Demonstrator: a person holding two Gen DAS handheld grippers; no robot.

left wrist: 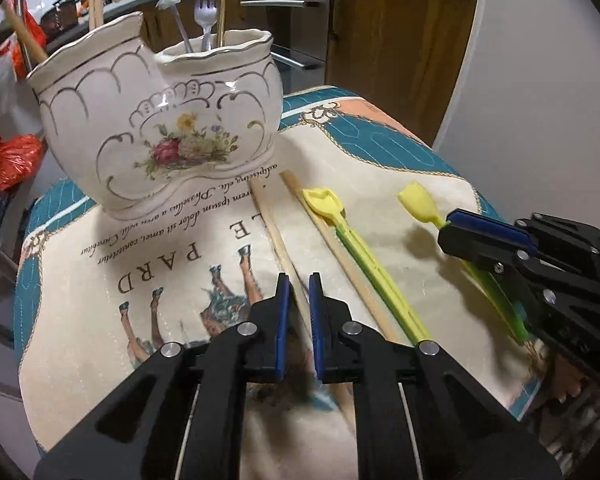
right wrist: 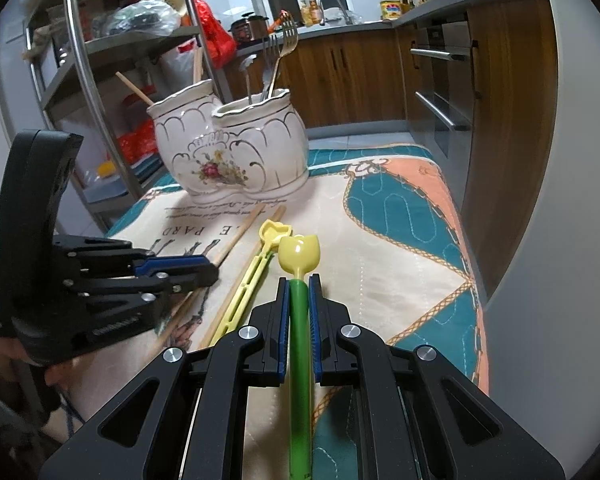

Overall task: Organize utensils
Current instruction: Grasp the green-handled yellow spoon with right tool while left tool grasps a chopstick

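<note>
A white flowered ceramic holder (left wrist: 160, 120) (right wrist: 228, 148) with two compartments stands at the far end of the printed cloth. Metal forks (left wrist: 206, 12) and a spoon stick out of its right compartment, wooden sticks out of its left. My left gripper (left wrist: 299, 280) (right wrist: 214, 270) is shut on a wooden chopstick (left wrist: 268, 220) lying on the cloth. A second chopstick (left wrist: 297, 191) and a yellow tulip-headed utensil (left wrist: 376, 276) (right wrist: 274, 234) lie just to its right. My right gripper (right wrist: 299, 282) (left wrist: 446, 226) is shut on the green handle of a yellow tulip spoon (right wrist: 299, 256) (left wrist: 416, 200).
The cloth (left wrist: 140, 280) covers a narrow table whose right edge (right wrist: 480, 280) drops to a white wall. A metal rack (right wrist: 100, 80) with bags stands left of the table. Wooden kitchen cabinets and an oven (right wrist: 440, 80) are beyond.
</note>
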